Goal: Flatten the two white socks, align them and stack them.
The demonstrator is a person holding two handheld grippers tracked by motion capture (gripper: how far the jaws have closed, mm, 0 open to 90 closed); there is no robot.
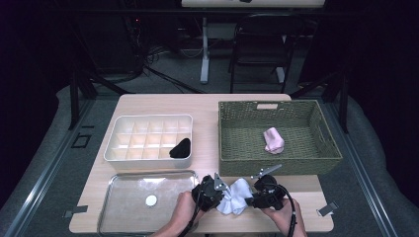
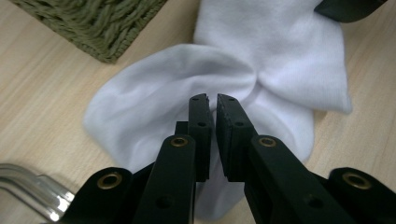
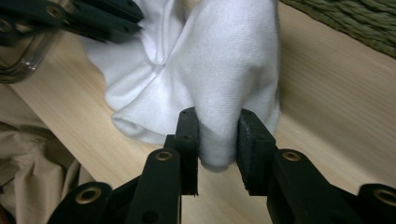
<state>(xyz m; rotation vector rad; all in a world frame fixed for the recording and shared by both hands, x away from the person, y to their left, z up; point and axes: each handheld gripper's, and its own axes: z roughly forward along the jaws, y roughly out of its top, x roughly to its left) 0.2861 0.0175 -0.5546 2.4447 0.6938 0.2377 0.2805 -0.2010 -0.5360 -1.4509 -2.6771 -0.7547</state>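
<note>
A white sock lies bunched on the wooden table near its front edge, just in front of the green basket. My left gripper comes at it from the left. In the left gripper view its jaws stand almost together on the sock, and the cloth puckers toward their tips. My right gripper holds the sock from the right. In the right gripper view its jaws are shut on a thick fold of the sock, lifting it a little off the wood.
A woven green basket behind the sock holds a pink rolled sock. At the left, a white compartment box holds a black item. In front of it, a metal tray holds a small white disc.
</note>
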